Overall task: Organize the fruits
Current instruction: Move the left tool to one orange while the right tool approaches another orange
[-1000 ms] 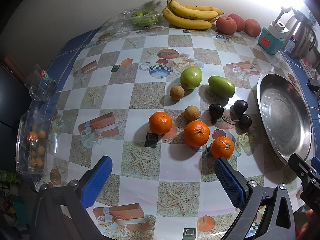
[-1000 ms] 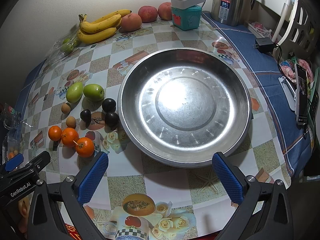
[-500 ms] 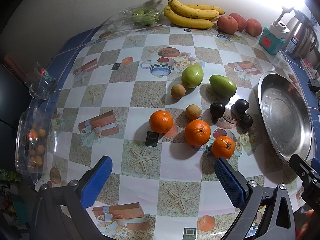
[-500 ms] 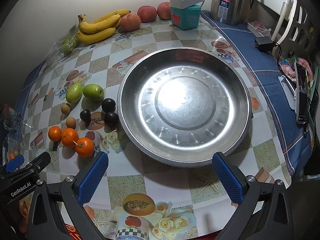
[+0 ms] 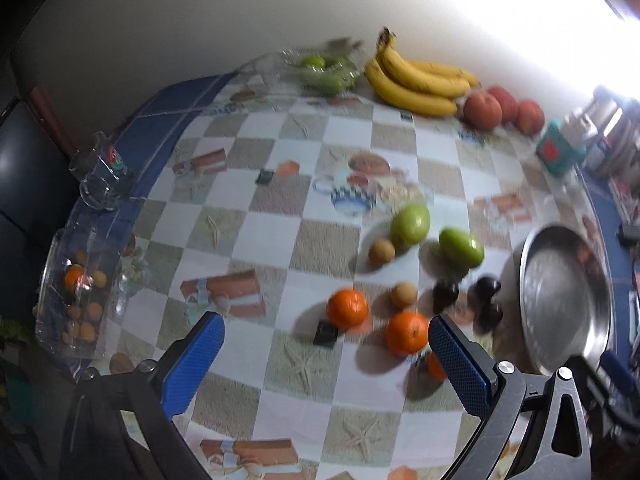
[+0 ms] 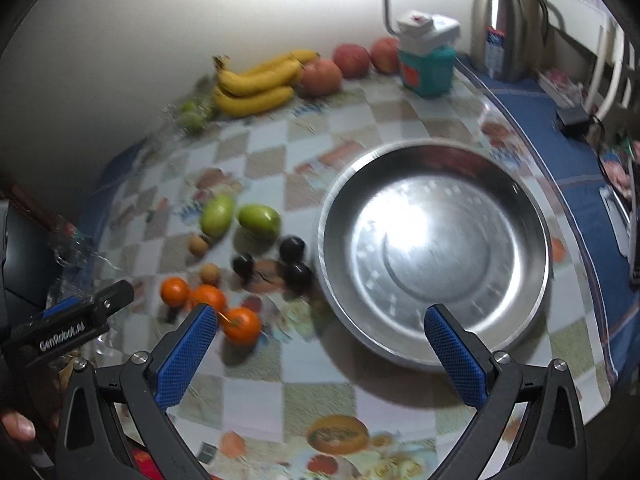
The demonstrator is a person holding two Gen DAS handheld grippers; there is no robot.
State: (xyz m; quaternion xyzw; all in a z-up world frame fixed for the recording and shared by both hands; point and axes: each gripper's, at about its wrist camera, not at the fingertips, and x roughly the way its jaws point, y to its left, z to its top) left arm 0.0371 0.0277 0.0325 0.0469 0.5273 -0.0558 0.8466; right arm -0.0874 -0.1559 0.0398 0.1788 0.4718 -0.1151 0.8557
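While both views are smeared with blur, I can make out that my left gripper (image 5: 326, 360) hangs above the checkered tablecloth (image 5: 264, 236) with its blue pads spread wide and nothing between them. My right gripper (image 6: 320, 354) is likewise wide apart and holds nothing, poised over the near rim of the steel basin (image 6: 434, 252), which sits bare on the right side of the table.

Fruit lies loose to the left of the basin. Three oranges (image 6: 206, 298) cluster nearest me; in the left wrist view the third is mostly hidden behind my left gripper's right finger (image 5: 460, 364). Just beyond them sit two small tan round fruits (image 5: 403, 295), then two green mangoes (image 5: 410, 222) side by side, close but I cannot tell whether they touch. Three dark plums (image 6: 296, 274) are grouped between the oranges and the basin, the nearest one just beside its rim.

Along the far wall I see a bunch of bananas (image 5: 416, 82), with three red apples (image 5: 482, 110) in a row to its right and a clear plastic box of green fruit (image 5: 326, 70) to its left. A teal box (image 6: 428, 68) with a white top and a steel kettle (image 6: 504, 24) stand in the far right corner. At the left table edge are a clear container of small orange fruits (image 5: 80, 304) and a glass mug (image 5: 102, 182).
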